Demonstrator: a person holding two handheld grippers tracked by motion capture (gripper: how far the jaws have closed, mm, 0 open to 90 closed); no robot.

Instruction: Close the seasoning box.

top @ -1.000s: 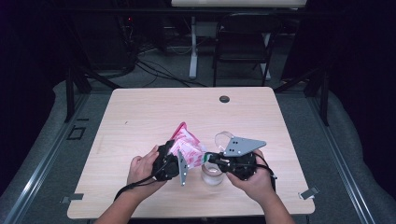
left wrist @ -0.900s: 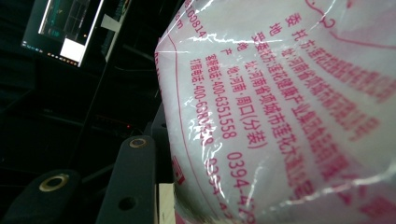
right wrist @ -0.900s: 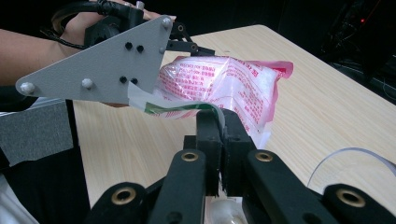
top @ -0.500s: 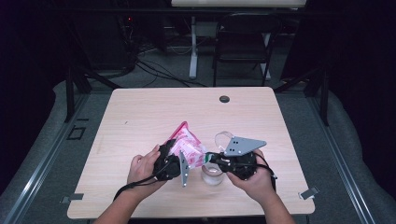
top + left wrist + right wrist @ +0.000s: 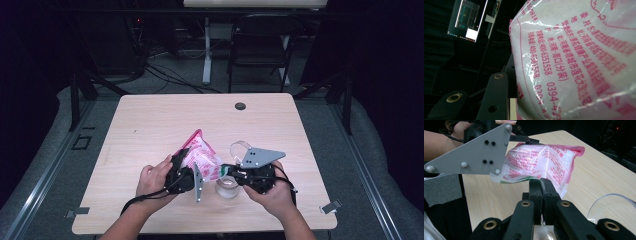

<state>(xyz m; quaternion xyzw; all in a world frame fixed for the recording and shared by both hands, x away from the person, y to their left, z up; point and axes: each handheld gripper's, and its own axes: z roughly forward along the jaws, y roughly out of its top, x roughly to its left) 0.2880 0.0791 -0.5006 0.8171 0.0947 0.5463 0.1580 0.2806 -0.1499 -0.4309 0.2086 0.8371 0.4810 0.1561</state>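
Two grippers work one pink-and-white bag (image 5: 200, 156), held up off the counter (image 5: 150, 125) near its 6 o'clock edge in the high view. The left gripper (image 5: 181, 176) grips the bag's body from the 9 o'clock side; in the left gripper view the printed plastic (image 5: 574, 62) presses right against the one finger (image 5: 495, 100) visible, so the fingers look clenched on the bag, though the second finger is hidden behind the film. The right gripper (image 5: 541, 187) comes in from 3 o'clock, its fingers closed tight on a thin flap of film at the bag's lower edge (image 5: 524, 180), as the right gripper view shows plainly. The left gripper's grey plate (image 5: 474, 152) sits at 10 o'clock in that view.

Directly below the bag, at about 6 o'clock from it in the high view, stands a small clear glass jar (image 5: 227, 187). A clear round lid (image 5: 240, 148) lies on the counter just beyond the right gripper, at roughly 12 o'clock from it.

Judging by the layout, the step in hand is opening the bag: one gripper anchors it while the other holds the edge to tear or peel. The next move probably calls for pulling the two grippers apart, the right one drawing the flap away toward 3 o'clock while the left holds firm, keeping the bag's mouth above the jar so the white contents do not spill on the counter. A slow, steady pull seems wise, as thin film can rip suddenly.
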